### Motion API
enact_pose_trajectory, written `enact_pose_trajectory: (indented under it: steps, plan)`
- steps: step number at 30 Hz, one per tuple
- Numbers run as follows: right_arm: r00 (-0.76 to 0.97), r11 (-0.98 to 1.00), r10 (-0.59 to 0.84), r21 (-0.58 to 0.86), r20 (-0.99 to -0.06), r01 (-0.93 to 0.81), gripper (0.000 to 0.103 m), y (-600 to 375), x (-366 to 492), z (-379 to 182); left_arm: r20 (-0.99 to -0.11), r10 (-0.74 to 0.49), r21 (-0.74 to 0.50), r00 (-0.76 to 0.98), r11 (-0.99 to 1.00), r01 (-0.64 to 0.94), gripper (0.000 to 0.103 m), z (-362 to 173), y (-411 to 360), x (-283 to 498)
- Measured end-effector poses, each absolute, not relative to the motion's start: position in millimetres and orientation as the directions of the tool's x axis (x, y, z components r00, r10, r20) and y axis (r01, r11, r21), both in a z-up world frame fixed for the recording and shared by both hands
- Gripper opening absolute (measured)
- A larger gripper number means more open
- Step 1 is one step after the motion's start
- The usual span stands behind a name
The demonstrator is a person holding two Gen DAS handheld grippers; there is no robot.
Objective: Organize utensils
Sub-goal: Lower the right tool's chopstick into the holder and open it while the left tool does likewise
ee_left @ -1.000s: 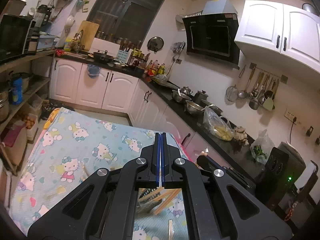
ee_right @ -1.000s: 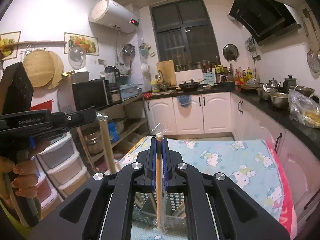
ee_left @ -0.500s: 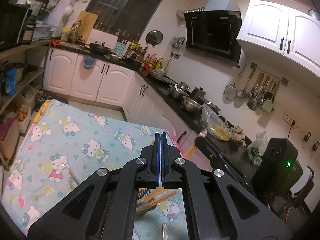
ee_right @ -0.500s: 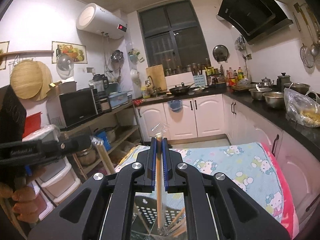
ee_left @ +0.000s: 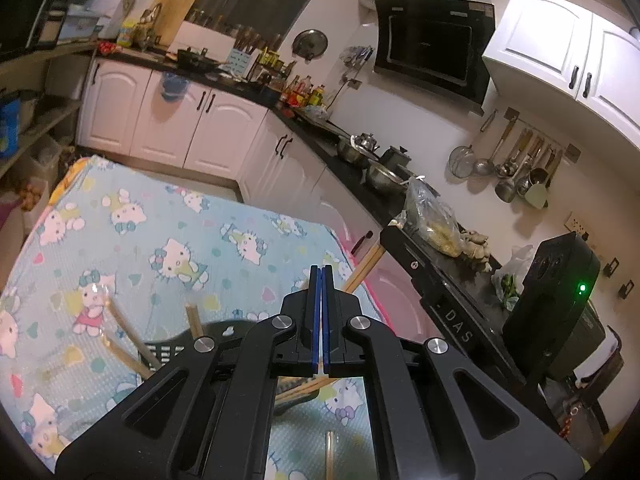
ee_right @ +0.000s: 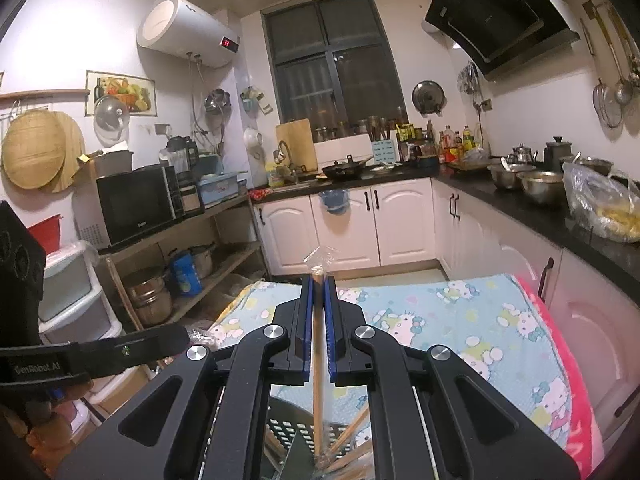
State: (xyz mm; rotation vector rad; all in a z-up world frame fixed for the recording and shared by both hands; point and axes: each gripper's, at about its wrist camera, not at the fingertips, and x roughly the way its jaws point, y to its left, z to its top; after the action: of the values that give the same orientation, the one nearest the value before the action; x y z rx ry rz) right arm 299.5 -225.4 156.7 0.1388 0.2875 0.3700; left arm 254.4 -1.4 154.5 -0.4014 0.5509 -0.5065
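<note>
My right gripper (ee_right: 318, 280) is shut on a plastic-wrapped pair of wooden chopsticks (ee_right: 317, 392), held upright over a black perforated utensil holder (ee_right: 292, 428) that has several chopsticks leaning in it. My left gripper (ee_left: 321, 270) is shut with nothing between its blue pads, hovering above the same black holder (ee_left: 224, 332). Wrapped chopsticks (ee_left: 120, 322) lean out of the holder to the left. Another chopstick (ee_left: 366, 266) slants up toward the right gripper's body (ee_left: 436, 280). One more wrapped pair (ee_left: 330, 454) lies on the cloth near the bottom edge.
The table carries a light blue cartoon-cat cloth (ee_left: 168, 232) with a pink edge (ee_right: 560, 344). White cabinets and a black counter with metal bowls (ee_right: 536, 184) run along the right. Shelves with a microwave (ee_right: 136, 200) stand left. The left gripper's body (ee_right: 92, 354) reaches in from the left.
The right gripper has lowered the wrapped chopsticks toward the holder. The left gripper's view has swung so the holder and the right gripper's body show more; it stays shut.
</note>
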Motion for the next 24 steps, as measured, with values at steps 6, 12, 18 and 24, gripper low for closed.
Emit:
enact_pose_trajectory:
  steps: [6,12,18,24]
  plan:
    - [0.889,0.920,0.381,0.199,-0.255,-0.337,0.006,-223,300,142,-0.432,-0.504,-0.443,0.748,0.841,0.311,0.000,134,2,251]
    - [0.877,0.923,0.378,0.200,-0.297,-0.330,0.006,-219,300,121,-0.471,-0.455,-0.411,0.755,0.871,0.269,0.000,111,10,245]
    - [0.854,0.924,0.376,0.219,-0.359,-0.314,0.006,-220,296,105,-0.483,-0.447,-0.399,0.753,0.878,0.265,0.000,100,12,239]
    - [0.846,0.923,0.374,0.239,-0.379,-0.301,0.006,-226,285,99,-0.485,-0.446,-0.410,0.752,0.876,0.255,0.000,93,17,235]
